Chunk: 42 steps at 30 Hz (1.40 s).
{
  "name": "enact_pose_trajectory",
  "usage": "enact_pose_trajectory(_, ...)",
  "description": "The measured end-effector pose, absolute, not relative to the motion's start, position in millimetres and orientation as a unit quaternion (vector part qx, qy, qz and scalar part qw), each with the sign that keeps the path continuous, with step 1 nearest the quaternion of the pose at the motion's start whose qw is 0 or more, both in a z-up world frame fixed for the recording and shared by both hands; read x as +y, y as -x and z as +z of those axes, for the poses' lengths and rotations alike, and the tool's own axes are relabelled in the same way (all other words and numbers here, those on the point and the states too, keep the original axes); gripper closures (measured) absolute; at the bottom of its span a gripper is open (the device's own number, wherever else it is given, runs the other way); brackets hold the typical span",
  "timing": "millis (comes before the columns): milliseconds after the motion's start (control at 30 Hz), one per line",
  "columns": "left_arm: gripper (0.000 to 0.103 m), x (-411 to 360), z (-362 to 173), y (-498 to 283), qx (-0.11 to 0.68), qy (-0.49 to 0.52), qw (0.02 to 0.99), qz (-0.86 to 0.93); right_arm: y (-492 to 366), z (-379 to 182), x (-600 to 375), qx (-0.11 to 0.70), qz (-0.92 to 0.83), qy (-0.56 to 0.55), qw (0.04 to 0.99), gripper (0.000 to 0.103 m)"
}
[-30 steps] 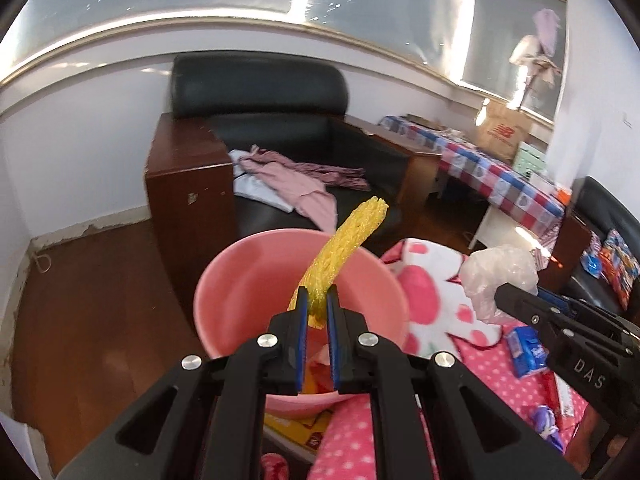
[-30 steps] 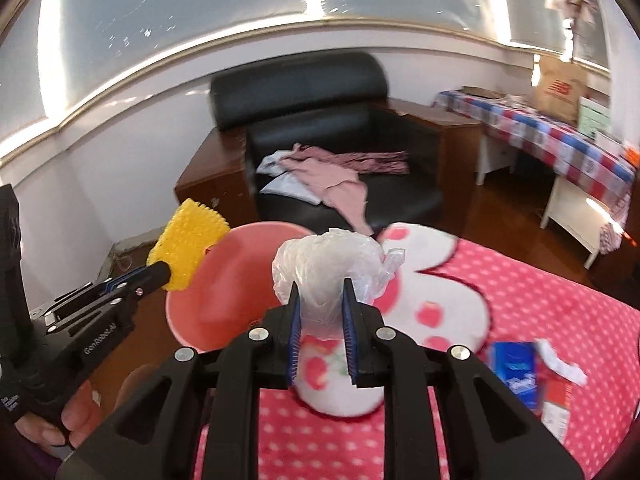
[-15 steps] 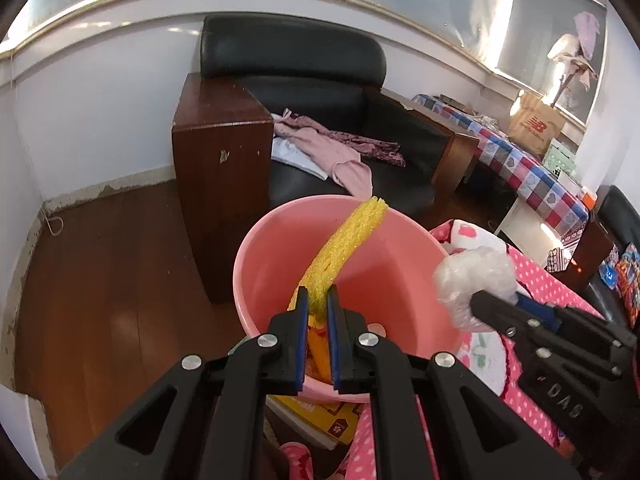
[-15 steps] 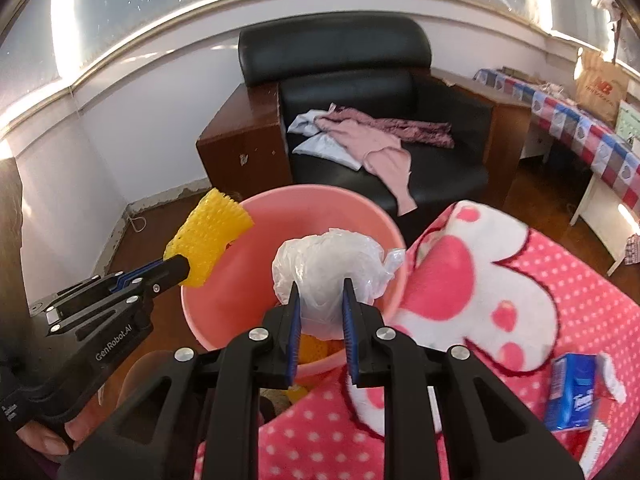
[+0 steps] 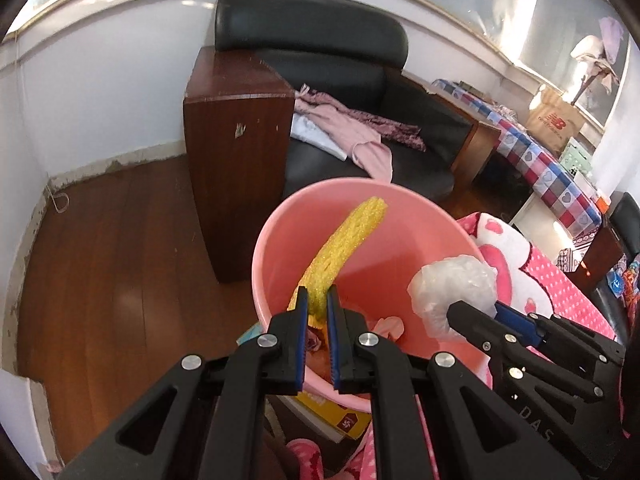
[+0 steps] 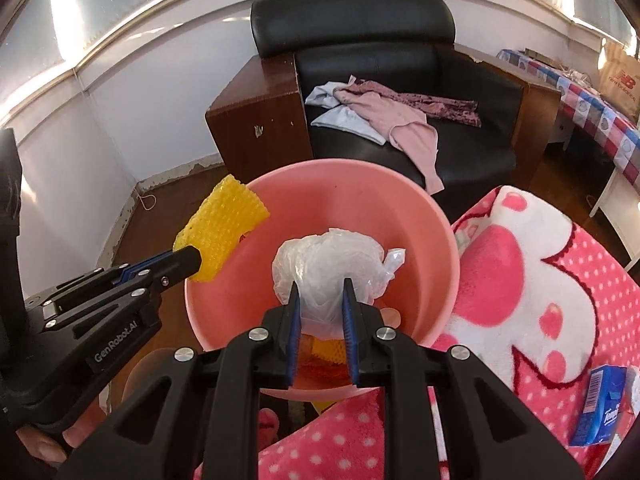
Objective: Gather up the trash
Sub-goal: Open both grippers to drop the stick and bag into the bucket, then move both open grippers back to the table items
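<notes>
- The step now, as I judge it, is to drop both pieces of trash into the pink bucket; open each gripper only when its piece is fully inside the rim, so nothing falls on the wooden floor.
- The left gripper is closed tight on a yellow foam net, which sticks up over the bucket's opening.
- The right gripper is closed on a crumpled clear plastic bag, hanging above the bucket's inside.
- Some trash already lies at the bucket's bottom.
- A blue tissue pack lies on the pink blanket, well apart from both grippers.
</notes>
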<state>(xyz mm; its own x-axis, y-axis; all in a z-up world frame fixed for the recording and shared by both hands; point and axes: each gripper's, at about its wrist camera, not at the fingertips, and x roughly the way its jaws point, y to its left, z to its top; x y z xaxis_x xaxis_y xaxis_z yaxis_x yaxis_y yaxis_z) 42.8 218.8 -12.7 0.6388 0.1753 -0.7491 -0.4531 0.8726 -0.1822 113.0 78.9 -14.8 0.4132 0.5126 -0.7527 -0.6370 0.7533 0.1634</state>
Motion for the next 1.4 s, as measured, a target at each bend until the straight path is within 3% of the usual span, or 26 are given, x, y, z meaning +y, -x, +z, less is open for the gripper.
enact_pose_trajectory(167,0.092,225,-20,-44,0.389,0.190,0.883,0.182,-118,-24,81,0.434,0.334,0.075,0.833,0.084)
enact_pose_trajectory(300,0.073,226,-21,-44,0.389,0.193,0.884,0.175,-124,-27,81,0.446,0.331,0.063,0.829,0.079)
enact_pose_trajectory(400,0.068,224,-17,-41,0.381,0.188,0.890,0.167,-125,-26,82,0.442,0.333,0.063,0.831,0.070)
enact_pose_trajectory(1000,0.067,184,17,-20,0.340,0.148,0.921,0.122,-92,5,34,0.394,0.314,0.049,0.863,0.067)
enact_pose_trajectory(1133,0.059,165,21,-22,0.336,0.148,0.926,0.094,-82,13,3,0.384,0.292,0.045,0.875,0.067)
enact_pose_trajectory(1400,0.059,110,14,-31,0.356,0.121,0.926,0.036,-79,15,-85,0.390,0.219,0.004,0.895,0.067)
